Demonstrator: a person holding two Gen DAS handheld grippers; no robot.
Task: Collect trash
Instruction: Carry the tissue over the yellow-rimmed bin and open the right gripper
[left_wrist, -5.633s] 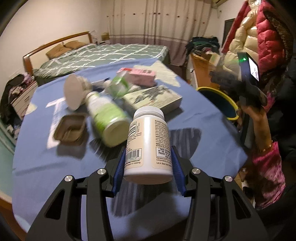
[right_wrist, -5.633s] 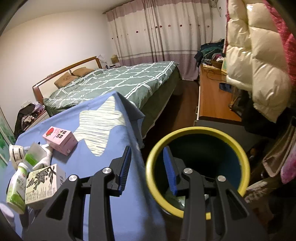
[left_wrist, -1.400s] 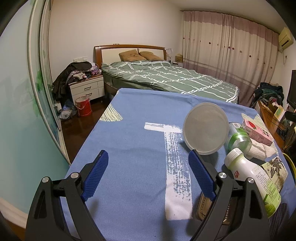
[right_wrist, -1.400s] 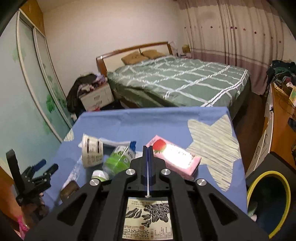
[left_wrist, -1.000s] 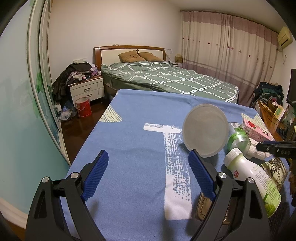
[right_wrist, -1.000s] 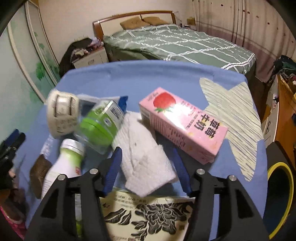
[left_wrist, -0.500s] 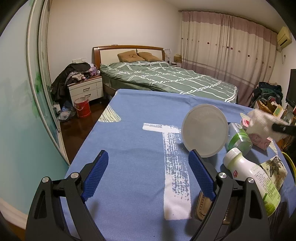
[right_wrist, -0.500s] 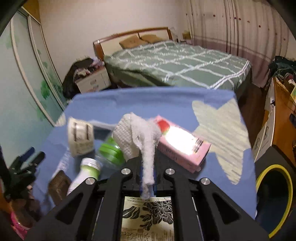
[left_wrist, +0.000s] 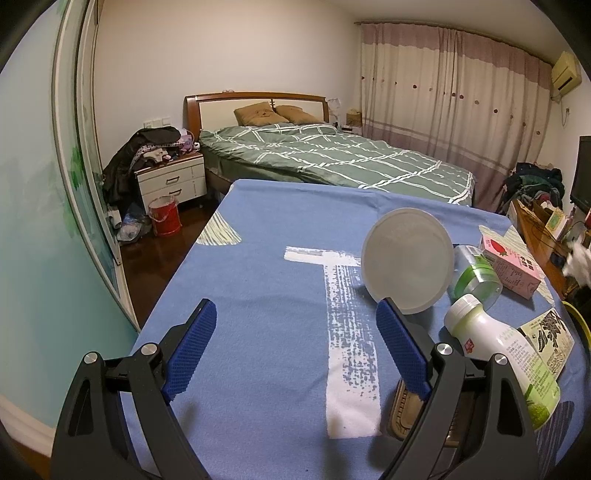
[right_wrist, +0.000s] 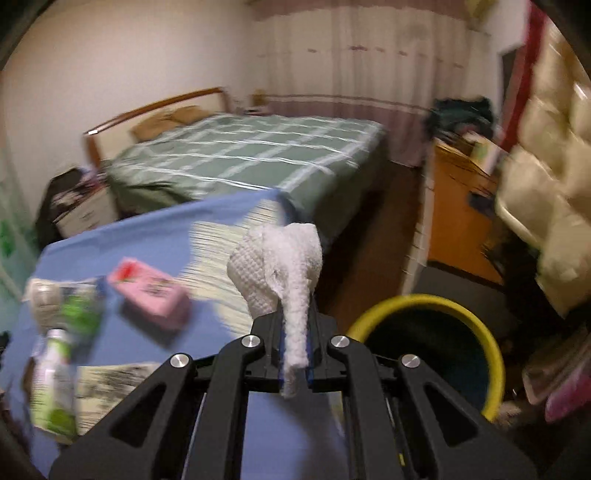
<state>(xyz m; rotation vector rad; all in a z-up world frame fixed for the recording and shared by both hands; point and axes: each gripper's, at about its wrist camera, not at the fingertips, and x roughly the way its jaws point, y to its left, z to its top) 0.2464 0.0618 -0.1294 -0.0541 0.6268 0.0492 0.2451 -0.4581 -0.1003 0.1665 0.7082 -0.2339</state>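
Note:
My right gripper is shut on a crumpled white paper towel and holds it up near the table's edge, left of a yellow-rimmed trash bin on the floor. My left gripper is open and empty above the blue tablecloth. On the table lie a pink strawberry carton, a green-capped jar, a white-and-green bottle, a white round lid, a printed box and a brown tray. The towel shows at the left wrist view's right edge.
A green plaid bed stands behind the table. A nightstand with clothes and a red bucket are at the left. A wooden desk and a puffy jacket are at the right, beside the bin.
My right gripper opened over the white paper towel, shut on it, lifted it off the table and swung it right toward the bin. My left gripper has stayed open and still.

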